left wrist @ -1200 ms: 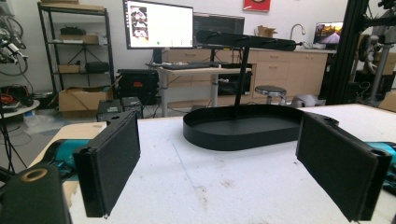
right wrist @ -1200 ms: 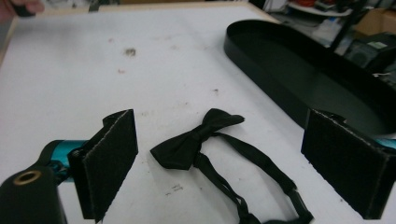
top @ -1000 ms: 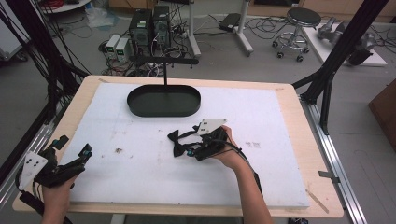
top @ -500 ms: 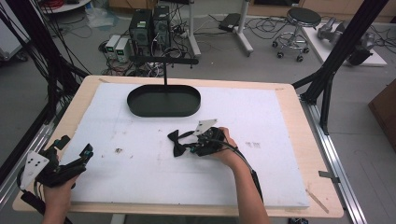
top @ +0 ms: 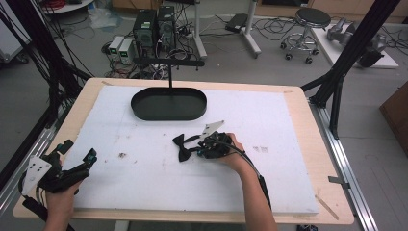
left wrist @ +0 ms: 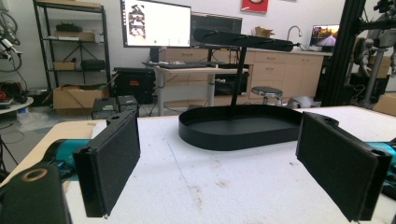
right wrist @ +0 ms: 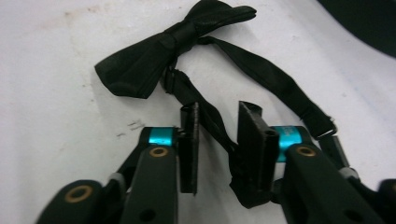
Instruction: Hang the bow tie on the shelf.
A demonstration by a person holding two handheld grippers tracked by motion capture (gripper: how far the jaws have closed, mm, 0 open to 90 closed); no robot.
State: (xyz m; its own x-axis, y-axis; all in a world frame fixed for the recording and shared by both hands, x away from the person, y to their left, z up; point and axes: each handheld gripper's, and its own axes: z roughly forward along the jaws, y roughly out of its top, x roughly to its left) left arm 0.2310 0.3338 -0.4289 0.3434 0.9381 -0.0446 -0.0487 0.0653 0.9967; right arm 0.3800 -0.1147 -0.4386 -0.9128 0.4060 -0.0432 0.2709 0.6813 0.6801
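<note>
On the white table (top: 288,159), a black bow tie's strap (right wrist: 205,116) lies between the right gripper (right wrist: 219,140) pads, which have just been closing, not yet clamped; the oval tray (top: 168,103) is empty; the left gripper (left wrist: 233,172) is held released.

Black bow tie (right wrist: 173,51) lies flat (strap (right wrist: 275,88) looped) on white tabletop.

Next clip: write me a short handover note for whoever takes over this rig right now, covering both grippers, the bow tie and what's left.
Right gripper: low over the white mat, jaws just been closing around the strap of the black bow tie; a gap remains, so no grip yet.
Left gripper: open and idle at the mat's near left corner, nothing between its jaws.
Bow tie lies flat mid-mat, in front of the black oval tray of the stand.
Done: right gripper in place on the strap.
Left: probably finish the pinch, lift the tie, move it toward the stand.
</note>
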